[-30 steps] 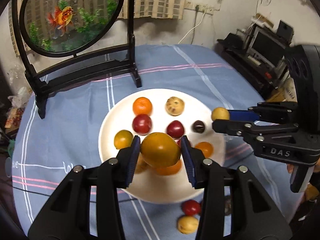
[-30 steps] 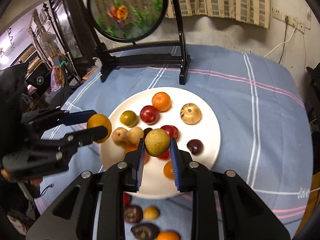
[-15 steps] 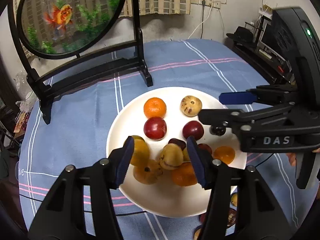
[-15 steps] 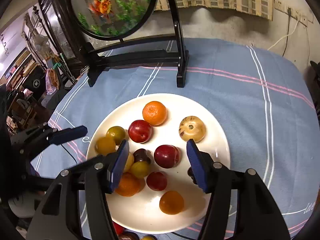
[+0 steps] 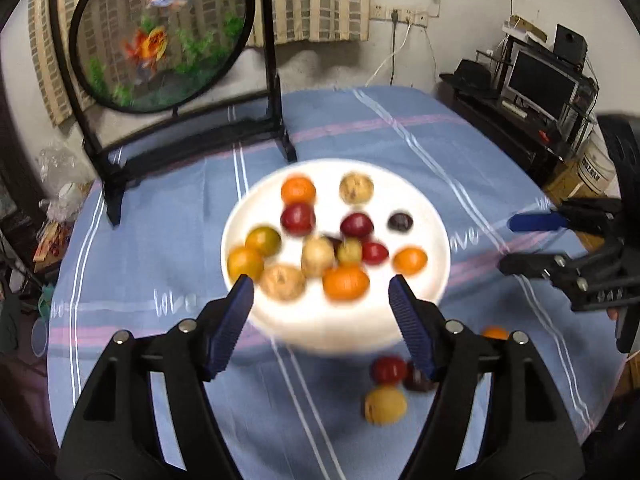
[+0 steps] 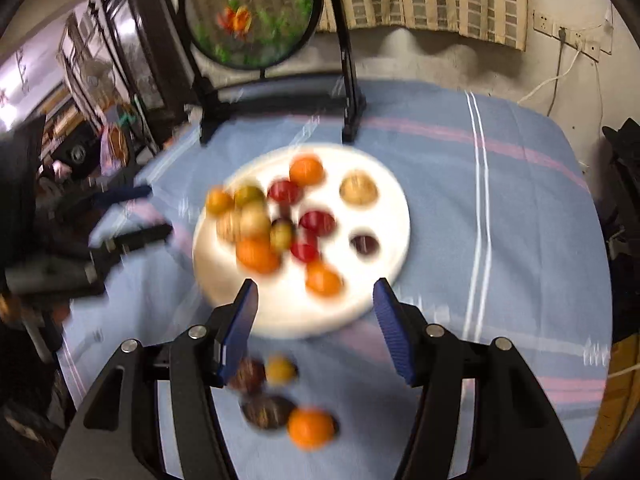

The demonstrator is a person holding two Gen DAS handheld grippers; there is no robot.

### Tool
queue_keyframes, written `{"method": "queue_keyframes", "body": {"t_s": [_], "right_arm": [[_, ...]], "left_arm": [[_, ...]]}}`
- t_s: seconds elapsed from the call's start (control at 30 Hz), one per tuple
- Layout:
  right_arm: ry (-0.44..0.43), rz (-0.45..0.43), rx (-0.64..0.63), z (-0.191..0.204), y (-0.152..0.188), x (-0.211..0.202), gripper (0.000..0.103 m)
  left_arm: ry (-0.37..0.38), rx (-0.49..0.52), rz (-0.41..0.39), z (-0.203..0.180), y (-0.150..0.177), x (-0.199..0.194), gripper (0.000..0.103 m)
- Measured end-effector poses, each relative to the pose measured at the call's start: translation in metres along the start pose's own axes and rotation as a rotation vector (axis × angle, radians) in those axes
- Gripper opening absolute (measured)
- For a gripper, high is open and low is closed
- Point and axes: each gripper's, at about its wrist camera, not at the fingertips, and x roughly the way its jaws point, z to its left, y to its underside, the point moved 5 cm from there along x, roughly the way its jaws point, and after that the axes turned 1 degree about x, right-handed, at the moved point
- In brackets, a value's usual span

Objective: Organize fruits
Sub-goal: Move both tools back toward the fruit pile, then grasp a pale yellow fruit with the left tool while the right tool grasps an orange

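Both grippers back off plate since half-second-earlier frame. Left gripper (image 5: 320, 300), right gripper (image 6: 314, 306): jaws spread, empty. Released fruits lie on plate (image 5: 434, 216). Loose fruits (image 6: 310, 428) remain on tabletop (image 5: 400, 140); next pick there.

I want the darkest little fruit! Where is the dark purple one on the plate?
In the left wrist view the dark purple fruit sits alone on the right side of the white plate, just right of a red fruit.
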Motion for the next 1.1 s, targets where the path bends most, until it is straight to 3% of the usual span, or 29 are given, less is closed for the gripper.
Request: {"method": "queue_keyframes", "body": {"t_s": [0.13, 0.27, 0.47, 0.5, 0.53, 0.57, 0.83, 1.03, 1.1], "right_arm": [[0.042, 0.077, -0.076, 0.008, 0.060, 0.002, 0.060], [0.123, 0.152, -0.205, 0.017, 0.093, 0.020, 0.060], [0.145, 0.157, -0.239, 0.016, 0.089, 0.045, 0.060], [0.134, 0.179, -0.257, 0.017, 0.090, 0.053, 0.057], [0.103, 0.202, -0.261, 0.017, 0.094, 0.058, 0.040], [0.085, 0.212, -0.256, 0.019, 0.094, 0.060, 0.037], [0.004, 0.165, -0.080, 0.002, 0.083, 0.034, 0.037], [-0.001, 0.161, -0.034, -0.006, 0.088, 0.026, 0.037], [-0.005, 0.164, -0.026, -0.005, 0.091, 0.025, 0.037]], "left_arm": [[0.029, -0.053, 0.050, 0.000, 0.038, -0.010, 0.073], [0.055, -0.106, 0.101, 0.000, 0.070, -0.014, 0.073], [0.058, -0.095, 0.152, -0.013, 0.097, -0.015, 0.073], [0.061, -0.093, 0.157, -0.014, 0.098, -0.014, 0.073], [0.061, -0.093, 0.163, -0.016, 0.101, -0.012, 0.074], [0.062, -0.092, 0.170, -0.018, 0.102, -0.010, 0.074], [0.082, -0.039, 0.189, -0.044, 0.093, 0.026, 0.074], [0.069, 0.045, 0.230, -0.054, 0.096, 0.058, 0.073], [0.076, 0.051, 0.237, -0.053, 0.098, 0.064, 0.069]]}}
